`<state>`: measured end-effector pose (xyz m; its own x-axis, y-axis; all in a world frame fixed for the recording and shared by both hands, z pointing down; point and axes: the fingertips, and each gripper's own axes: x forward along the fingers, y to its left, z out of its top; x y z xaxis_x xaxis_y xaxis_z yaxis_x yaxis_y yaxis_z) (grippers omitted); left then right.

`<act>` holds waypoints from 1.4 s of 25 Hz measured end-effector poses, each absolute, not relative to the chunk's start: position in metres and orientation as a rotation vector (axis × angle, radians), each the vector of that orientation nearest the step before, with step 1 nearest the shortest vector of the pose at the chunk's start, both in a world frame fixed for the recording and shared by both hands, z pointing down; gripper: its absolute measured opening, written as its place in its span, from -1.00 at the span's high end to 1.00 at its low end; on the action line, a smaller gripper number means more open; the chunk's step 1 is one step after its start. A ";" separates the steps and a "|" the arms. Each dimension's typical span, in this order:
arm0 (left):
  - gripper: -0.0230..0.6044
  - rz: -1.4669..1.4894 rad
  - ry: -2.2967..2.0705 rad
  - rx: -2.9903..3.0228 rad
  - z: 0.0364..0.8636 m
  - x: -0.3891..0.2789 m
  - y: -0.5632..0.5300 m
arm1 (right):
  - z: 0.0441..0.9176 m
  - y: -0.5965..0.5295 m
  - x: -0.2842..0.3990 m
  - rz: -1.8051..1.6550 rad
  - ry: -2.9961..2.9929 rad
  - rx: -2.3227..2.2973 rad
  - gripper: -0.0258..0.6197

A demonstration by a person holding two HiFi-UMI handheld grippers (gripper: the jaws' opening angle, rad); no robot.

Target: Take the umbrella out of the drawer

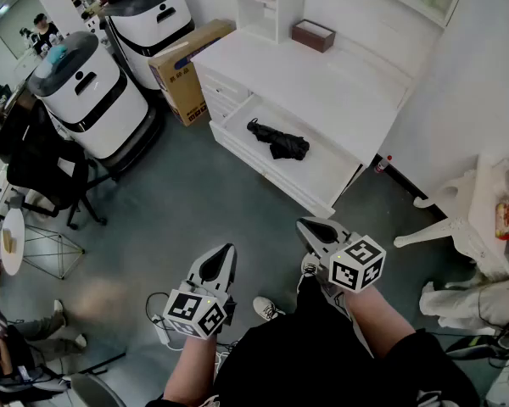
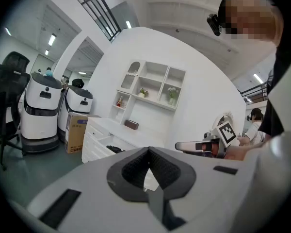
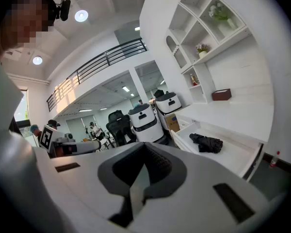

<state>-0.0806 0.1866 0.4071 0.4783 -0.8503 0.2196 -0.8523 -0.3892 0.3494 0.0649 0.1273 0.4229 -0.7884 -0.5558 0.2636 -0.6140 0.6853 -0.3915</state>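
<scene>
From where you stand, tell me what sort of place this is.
Probably a robotics lab or open office with a mock home corner. Two white service robots stand by a black office chair. A white desk with shelves has its drawer pulled open, with a folded black umbrella inside.

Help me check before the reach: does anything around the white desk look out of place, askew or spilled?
Only one thing: a small red-capped bottle stands on the floor by the wall, right of the desk. The open drawer with the black umbrella lying in it suits the task. Nothing looks spilled or damaged.
</scene>
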 end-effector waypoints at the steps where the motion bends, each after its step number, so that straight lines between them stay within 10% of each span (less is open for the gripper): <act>1: 0.91 0.005 -1.418 2.316 0.407 -0.079 0.187 | 0.423 0.127 0.065 0.711 -2.770 0.964 0.92; 35: 0.91 -0.036 -1.397 2.304 0.409 -0.090 0.205 | 0.418 0.142 0.047 0.682 -2.803 0.934 0.92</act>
<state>-0.0896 0.2052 0.4086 0.4889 -0.8486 0.2023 -0.8371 -0.3910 0.3825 0.0472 0.1423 0.4177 -0.8050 -0.5430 0.2391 -0.5921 0.7101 -0.3809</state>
